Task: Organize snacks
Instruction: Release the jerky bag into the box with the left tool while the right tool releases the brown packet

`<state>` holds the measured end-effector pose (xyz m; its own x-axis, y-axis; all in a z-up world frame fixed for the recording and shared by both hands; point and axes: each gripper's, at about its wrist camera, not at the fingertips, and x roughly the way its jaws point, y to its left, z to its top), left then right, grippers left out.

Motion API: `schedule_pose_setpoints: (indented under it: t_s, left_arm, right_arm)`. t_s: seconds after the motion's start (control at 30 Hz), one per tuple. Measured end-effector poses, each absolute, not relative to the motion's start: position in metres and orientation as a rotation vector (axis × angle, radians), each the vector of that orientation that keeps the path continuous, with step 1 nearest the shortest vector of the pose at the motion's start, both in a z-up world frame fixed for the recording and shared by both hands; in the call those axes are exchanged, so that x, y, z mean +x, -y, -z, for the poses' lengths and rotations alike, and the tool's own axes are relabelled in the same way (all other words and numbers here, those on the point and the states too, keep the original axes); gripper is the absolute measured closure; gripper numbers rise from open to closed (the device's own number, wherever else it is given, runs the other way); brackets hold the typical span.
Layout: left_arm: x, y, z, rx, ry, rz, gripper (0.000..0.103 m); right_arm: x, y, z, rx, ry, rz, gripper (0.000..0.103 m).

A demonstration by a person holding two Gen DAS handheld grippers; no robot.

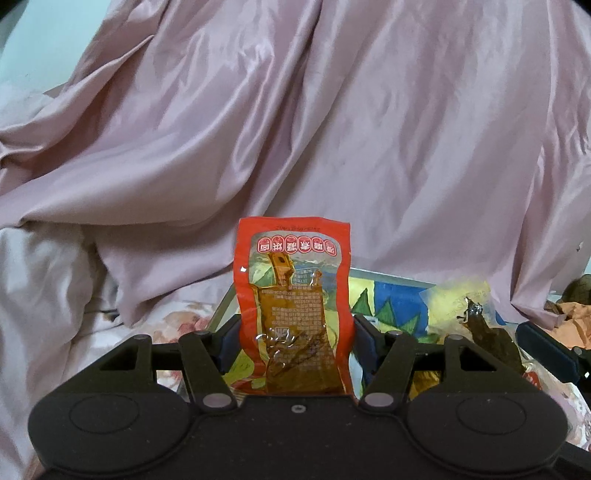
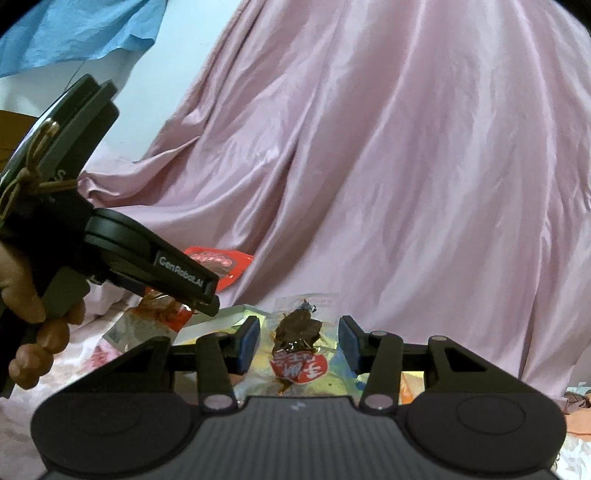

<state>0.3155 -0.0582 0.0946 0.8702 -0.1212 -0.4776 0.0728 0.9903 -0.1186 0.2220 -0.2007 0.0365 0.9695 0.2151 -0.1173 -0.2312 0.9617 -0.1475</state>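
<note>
My left gripper [image 1: 297,332] is shut on a red snack packet [image 1: 295,295] with brown contents and holds it upright above a colourful box; the same gripper [image 2: 207,295] and packet [image 2: 221,264] show in the right wrist view at the left. My right gripper [image 2: 297,343] is open, its blue pads either side of a clear snack packet [image 2: 299,339] with dark brown food and a red label, which lies on the box. That packet also shows in the left wrist view [image 1: 480,325] at the right.
A flat box [image 1: 391,299] with a yellow, blue and green picture lies on a floral bedsheet [image 1: 177,317]. A pink satin cloth [image 1: 332,129] rises behind everything. An orange wrapper [image 1: 576,321] lies at the far right. A blue cloth [image 2: 74,29] hangs top left.
</note>
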Motion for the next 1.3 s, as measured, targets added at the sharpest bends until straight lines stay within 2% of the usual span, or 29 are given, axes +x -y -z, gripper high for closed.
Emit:
schedule_pose_setpoints:
  t_s: [0.5, 1.3]
  left_arm:
    - [0.351, 0.064, -0.071, -0.127, -0.519, 0.099, 0.039]
    - [0.366, 0.062, -0.049, -0.138, -0.608, 0.086, 0.038]
  right_arm:
    - [0.264, 0.195, -0.01, -0.142, -0.183, -0.232, 0.052]
    - [0.293, 0.191, -0.002, -0.099, -0.243, -0.247, 0.051]
